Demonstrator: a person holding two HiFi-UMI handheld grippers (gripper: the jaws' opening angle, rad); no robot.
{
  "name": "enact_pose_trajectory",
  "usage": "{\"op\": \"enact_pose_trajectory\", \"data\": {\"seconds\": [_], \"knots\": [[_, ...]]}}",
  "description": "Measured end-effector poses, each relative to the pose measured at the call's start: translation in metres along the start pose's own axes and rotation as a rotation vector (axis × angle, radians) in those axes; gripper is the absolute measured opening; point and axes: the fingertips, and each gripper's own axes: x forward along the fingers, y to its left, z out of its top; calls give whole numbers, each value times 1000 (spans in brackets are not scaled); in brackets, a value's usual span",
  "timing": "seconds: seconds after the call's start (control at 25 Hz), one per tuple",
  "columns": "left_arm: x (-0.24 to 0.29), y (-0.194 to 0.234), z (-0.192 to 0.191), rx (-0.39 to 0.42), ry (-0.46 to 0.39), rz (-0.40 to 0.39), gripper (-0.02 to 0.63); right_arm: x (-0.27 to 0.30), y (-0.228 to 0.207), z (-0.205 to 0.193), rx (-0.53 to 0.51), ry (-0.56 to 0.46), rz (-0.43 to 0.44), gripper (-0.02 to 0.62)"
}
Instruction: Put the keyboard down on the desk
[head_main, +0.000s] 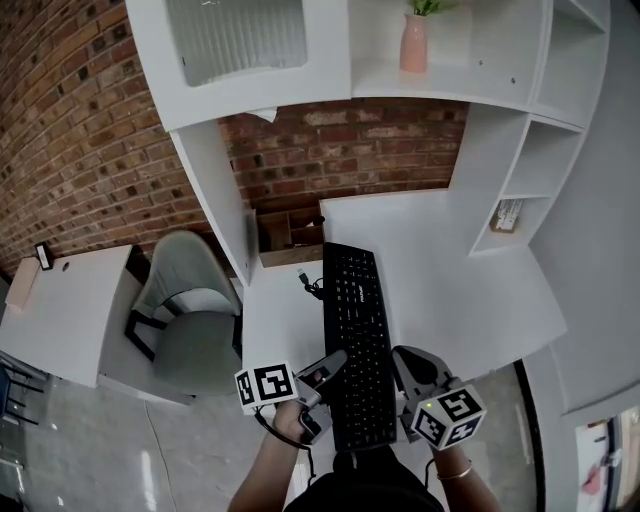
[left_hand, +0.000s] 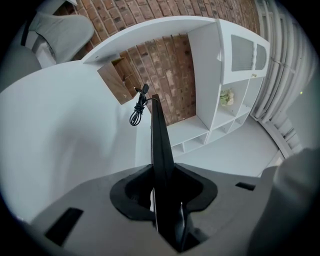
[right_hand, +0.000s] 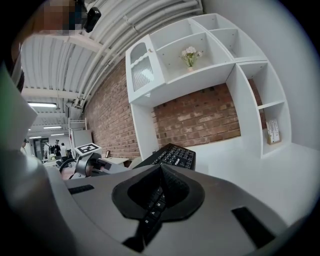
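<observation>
A black keyboard (head_main: 355, 330) runs lengthways away from me over the white desk (head_main: 450, 290), its near end sticking out past the desk's front edge. My left gripper (head_main: 335, 362) is shut on its near left edge and my right gripper (head_main: 400, 365) on its near right edge. In the left gripper view the keyboard (left_hand: 159, 150) shows edge-on, pinched in the left gripper (left_hand: 167, 210). In the right gripper view its keys (right_hand: 175, 156) run out from the right gripper (right_hand: 157, 200). I cannot tell if it touches the desk. Its coiled cable (head_main: 310, 283) lies at the far left.
A wooden organiser box (head_main: 288, 235) sits at the back left of the desk under the white shelf unit (head_main: 500, 130). A pink vase (head_main: 414, 42) stands on a shelf. A grey chair (head_main: 190, 310) and a low white table (head_main: 60, 310) are to the left.
</observation>
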Motion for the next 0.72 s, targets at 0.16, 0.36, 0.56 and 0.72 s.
{"op": "enact_pose_trajectory", "data": {"seconds": [0.16,0.36,0.56,0.72], "knots": [[28,12,20,-10,8,15,115,26,-25,5,7,13,3,6],[64,28,44,-31,9,28,115,57,-60,6,18,44,7,6],[95,43,62,-55,3,22,115,84,-90,4,20,79,19,5],[114,59,72,-72,-2,40,115,103,-106,1,21,97,29,6]]}}
